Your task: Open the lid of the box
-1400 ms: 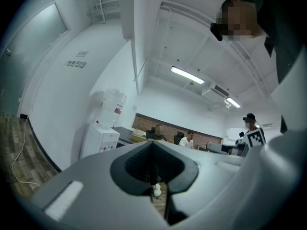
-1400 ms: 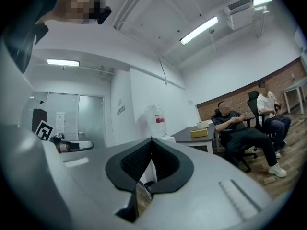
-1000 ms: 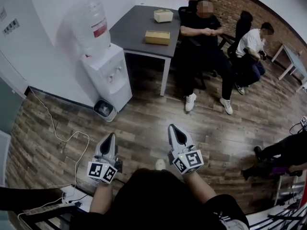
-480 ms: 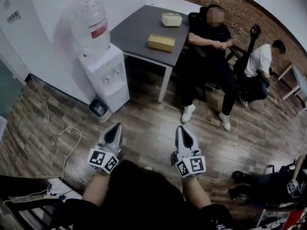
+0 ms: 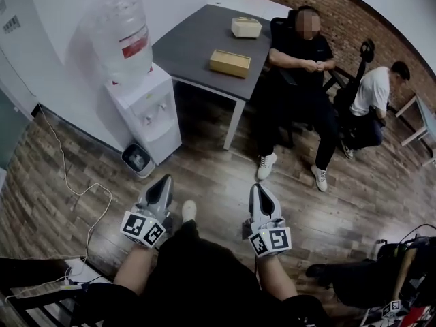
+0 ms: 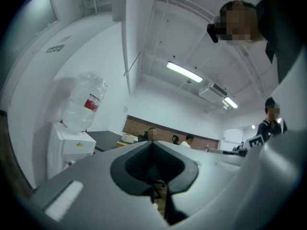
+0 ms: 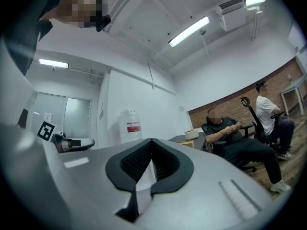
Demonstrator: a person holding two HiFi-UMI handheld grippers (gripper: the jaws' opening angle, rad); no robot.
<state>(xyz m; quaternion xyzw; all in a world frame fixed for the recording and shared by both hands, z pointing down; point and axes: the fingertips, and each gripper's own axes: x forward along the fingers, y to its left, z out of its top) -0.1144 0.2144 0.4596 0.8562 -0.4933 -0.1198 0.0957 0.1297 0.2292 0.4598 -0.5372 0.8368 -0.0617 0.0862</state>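
Observation:
A flat tan box [image 5: 229, 63] with its lid down lies on the dark grey table [image 5: 197, 39], far ahead in the head view. A cream box [image 5: 246, 27] sits behind it on the same table. My left gripper [image 5: 162, 182] and right gripper [image 5: 260, 191] are held low in front of me over the wood floor, well short of the table. Both are shut with nothing between the tips. The left gripper [image 6: 152, 143] view shows the table far off. Beyond my right gripper [image 7: 151, 140], the tan box [image 7: 188, 143] and cream box [image 7: 193, 133] appear small.
A white water dispenser [image 5: 145, 111] with a big bottle [image 5: 120, 38] stands left of the table, a small bin [image 5: 137, 160] at its foot. A seated person [image 5: 300, 80] is right of the table, another person [image 5: 371, 104] farther right. A cable [image 5: 82, 189] trails on the floor at left.
The view has shifted: the table and dispenser sit slightly closer and more central. Both grippers stay shut and side by side. My shoe now shows between them.

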